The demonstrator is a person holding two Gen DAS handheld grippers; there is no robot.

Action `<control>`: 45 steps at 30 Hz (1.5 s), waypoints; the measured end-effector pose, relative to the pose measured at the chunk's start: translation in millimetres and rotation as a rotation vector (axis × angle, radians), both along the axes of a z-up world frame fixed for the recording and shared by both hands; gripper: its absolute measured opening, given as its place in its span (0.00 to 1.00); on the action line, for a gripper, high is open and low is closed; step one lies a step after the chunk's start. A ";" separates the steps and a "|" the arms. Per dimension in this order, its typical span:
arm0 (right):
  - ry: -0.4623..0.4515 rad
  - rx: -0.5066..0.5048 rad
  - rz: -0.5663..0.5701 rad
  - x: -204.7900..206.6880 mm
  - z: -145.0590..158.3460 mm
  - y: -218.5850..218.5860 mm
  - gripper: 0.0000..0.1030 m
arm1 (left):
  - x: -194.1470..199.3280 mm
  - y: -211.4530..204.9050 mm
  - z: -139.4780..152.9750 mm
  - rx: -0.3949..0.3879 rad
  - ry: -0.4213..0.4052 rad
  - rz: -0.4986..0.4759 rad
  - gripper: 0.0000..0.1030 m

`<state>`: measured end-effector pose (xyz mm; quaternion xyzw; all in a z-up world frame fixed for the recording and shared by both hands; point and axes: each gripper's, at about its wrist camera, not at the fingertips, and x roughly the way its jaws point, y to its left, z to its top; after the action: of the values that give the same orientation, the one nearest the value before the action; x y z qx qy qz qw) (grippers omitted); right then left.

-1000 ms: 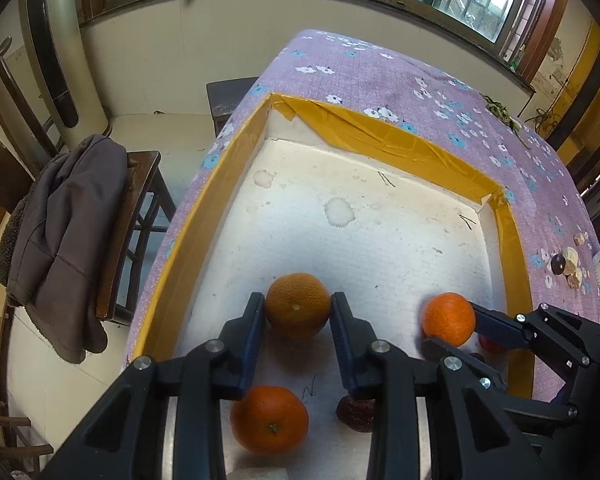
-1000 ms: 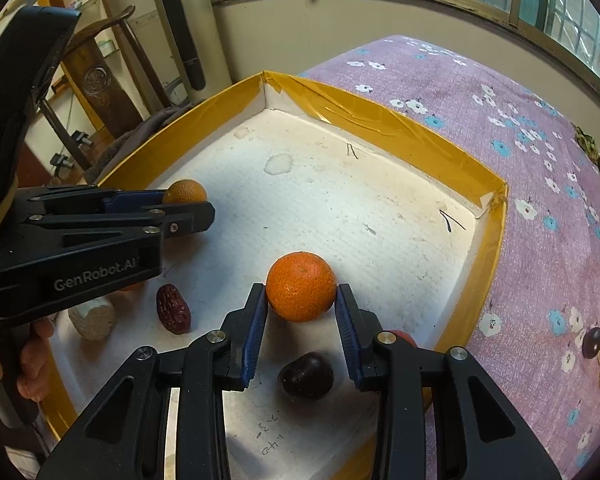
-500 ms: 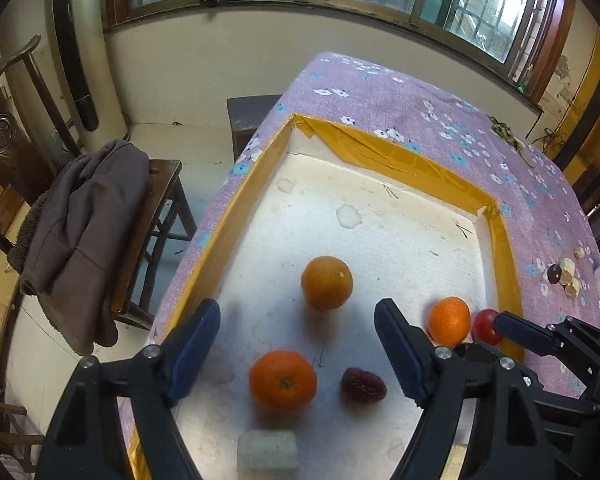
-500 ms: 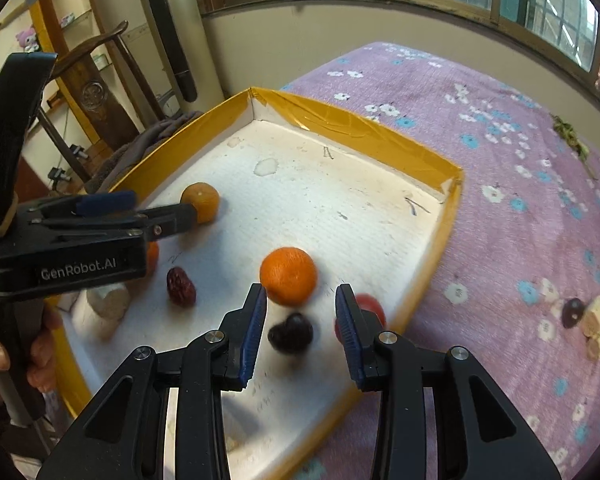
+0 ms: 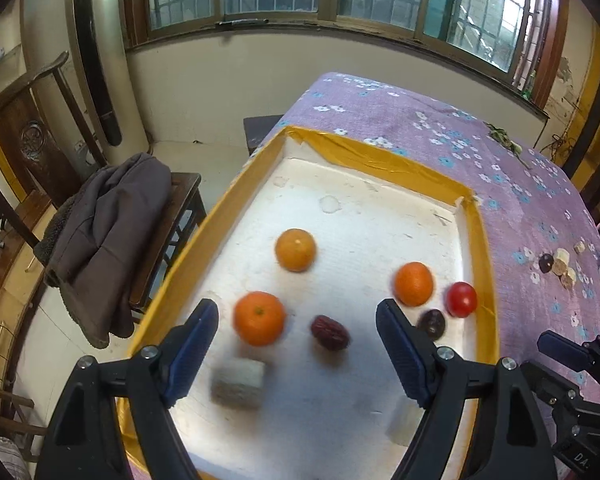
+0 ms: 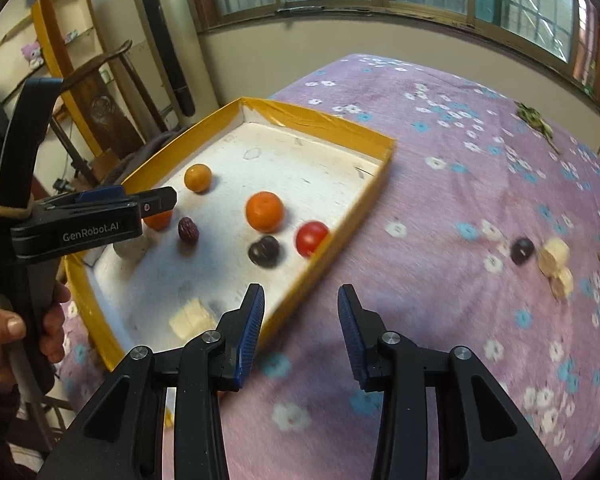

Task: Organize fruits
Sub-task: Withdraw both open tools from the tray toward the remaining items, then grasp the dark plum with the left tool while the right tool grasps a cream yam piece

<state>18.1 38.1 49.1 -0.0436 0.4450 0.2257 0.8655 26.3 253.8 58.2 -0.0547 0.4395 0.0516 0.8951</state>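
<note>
The left wrist view looks down into the tray (image 5: 180, 264) from its near edge; the right wrist view sits off the tray's (image 6: 332, 248) right edge — both share its fruit-strewn floor.

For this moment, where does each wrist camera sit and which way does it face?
Left wrist: on the left hand-held gripper, looking down over the yellow-rimmed tray; its own open fingers frame the view, with the right hand-held gripper's tip at right.
Right wrist: on the right hand-held gripper, above the purple floral cloth beside the tray; its open fingers, the left hand-held gripper and the person's left hand show.
Shared: tray, three oranges, cherry tomato, red date.
</note>
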 end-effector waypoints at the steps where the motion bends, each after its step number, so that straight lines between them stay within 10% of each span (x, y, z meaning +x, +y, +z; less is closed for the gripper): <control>1: -0.001 0.006 -0.008 -2.0 0.8 -6.4 0.36 | -2.3 -6.8 1.8 0.004 -0.007 -0.005 0.82; 24: -0.007 0.073 -0.212 -23.6 -0.7 -148.7 0.36 | -9.7 -152.9 15.6 0.048 -0.029 -0.204 0.89; 45: 0.020 0.100 -0.274 92.1 -43.2 -207.5 0.33 | 35.4 -232.9 -5.5 0.114 0.076 -0.347 0.89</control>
<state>110.2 -169.4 6.0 0.0629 0.4435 0.1279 0.8849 61.7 20.9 52.7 0.0748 0.4720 -0.0769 0.8750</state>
